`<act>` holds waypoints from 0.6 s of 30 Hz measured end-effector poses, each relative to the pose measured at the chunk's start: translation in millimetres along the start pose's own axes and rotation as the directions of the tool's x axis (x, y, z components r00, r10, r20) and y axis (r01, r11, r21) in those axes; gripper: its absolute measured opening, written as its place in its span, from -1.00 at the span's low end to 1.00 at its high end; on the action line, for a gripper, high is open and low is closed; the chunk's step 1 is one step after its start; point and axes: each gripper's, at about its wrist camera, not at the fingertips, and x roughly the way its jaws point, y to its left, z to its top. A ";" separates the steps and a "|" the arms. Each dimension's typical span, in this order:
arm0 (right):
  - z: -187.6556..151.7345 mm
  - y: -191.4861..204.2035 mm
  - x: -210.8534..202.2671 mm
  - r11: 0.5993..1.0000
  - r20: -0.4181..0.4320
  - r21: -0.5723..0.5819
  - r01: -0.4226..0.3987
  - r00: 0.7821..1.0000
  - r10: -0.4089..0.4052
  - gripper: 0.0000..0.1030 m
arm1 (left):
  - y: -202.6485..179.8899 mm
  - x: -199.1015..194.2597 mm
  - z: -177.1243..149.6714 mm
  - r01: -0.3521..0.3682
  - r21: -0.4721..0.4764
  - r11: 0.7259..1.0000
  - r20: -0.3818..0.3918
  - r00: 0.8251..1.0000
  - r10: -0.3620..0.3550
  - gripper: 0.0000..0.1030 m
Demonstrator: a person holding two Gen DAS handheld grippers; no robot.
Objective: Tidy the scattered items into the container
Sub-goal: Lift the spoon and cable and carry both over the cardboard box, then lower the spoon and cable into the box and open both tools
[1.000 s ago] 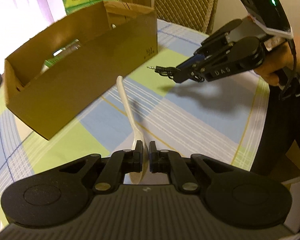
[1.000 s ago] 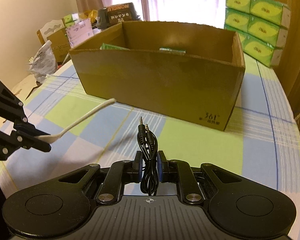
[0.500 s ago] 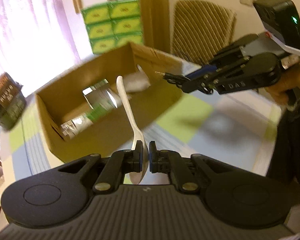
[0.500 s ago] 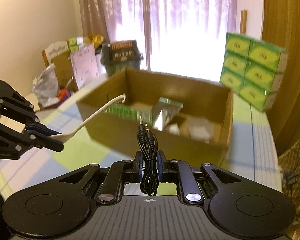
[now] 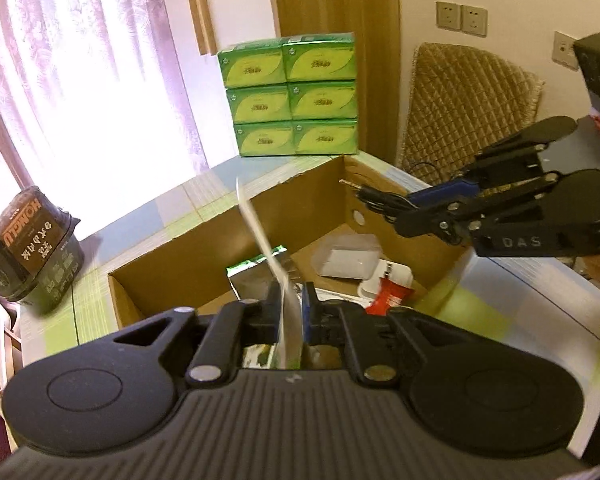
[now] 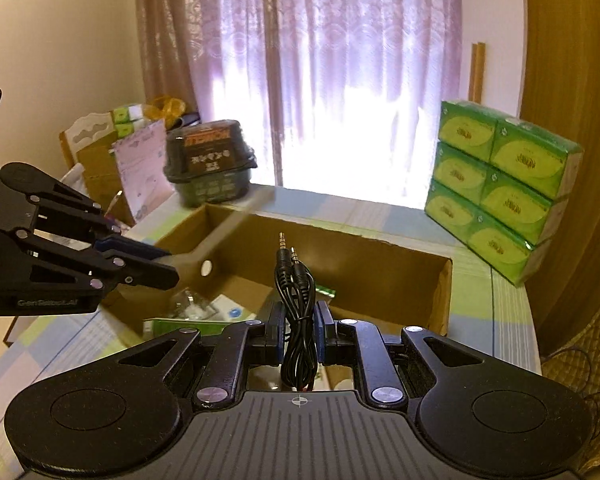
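Now both grippers hang over the box (image 5: 172, 256) — left (image 5: 291, 312) pinching a spoon (image 5: 260, 236), right (image 6: 299, 332) clamping a cable (image 6: 294, 288).

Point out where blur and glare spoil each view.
Left wrist view: the white plastic spoon in the left gripper is motion-smeared; the curtained window is blown out. Right wrist view: the same window glares, the spoon streaks, while the black audio cable stays sharp.

Cardboard box (image 5: 292, 208): plain brown. Spoon (image 5: 260, 236): white. Cable (image 6: 296, 296): black. Tablecloth (image 6: 492, 304): green, blue and white checks. Stacked cartons (image 5: 292, 96): green (yellow-green ovals).
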 end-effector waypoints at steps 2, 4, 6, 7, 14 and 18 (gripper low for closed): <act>-1.2 -5.5 4.8 1.000 -0.010 0.008 0.000 1.000 0.000 -0.68 | 0.2 4.6 -3.3 -0.003 0.009 1.000 -0.007 1.000 0.003 -0.76; -4.9 -7.8 7.8 1.000 -0.019 0.004 0.002 1.000 -0.002 -0.68 | 0.5 6.0 -9.6 -0.008 0.014 1.000 -0.014 1.000 0.008 -0.73; -9.1 -10.7 11.3 1.000 -0.027 0.004 0.005 1.000 -0.005 -0.68 | 1.3 6.2 -16.4 -0.014 0.006 1.000 -0.021 1.000 0.015 -0.72; -10.3 -11.9 12.7 1.000 -0.029 0.009 0.005 1.000 -0.004 -0.68 | 2.4 6.0 -20.0 -0.015 0.002 1.000 -0.026 1.000 0.015 -0.70; -8.5 -10.6 19.8 1.000 -0.025 0.023 0.003 1.000 -0.002 -0.67 | 6.8 1.4 -28.6 -0.026 -0.009 1.000 -0.033 0.999 0.026 -0.65; -4.2 -9.4 24.3 1.000 -0.018 0.031 0.004 1.000 -0.003 -0.67 | 8.6 -0.8 -28.5 -0.027 -0.021 0.999 -0.028 0.999 0.027 -0.55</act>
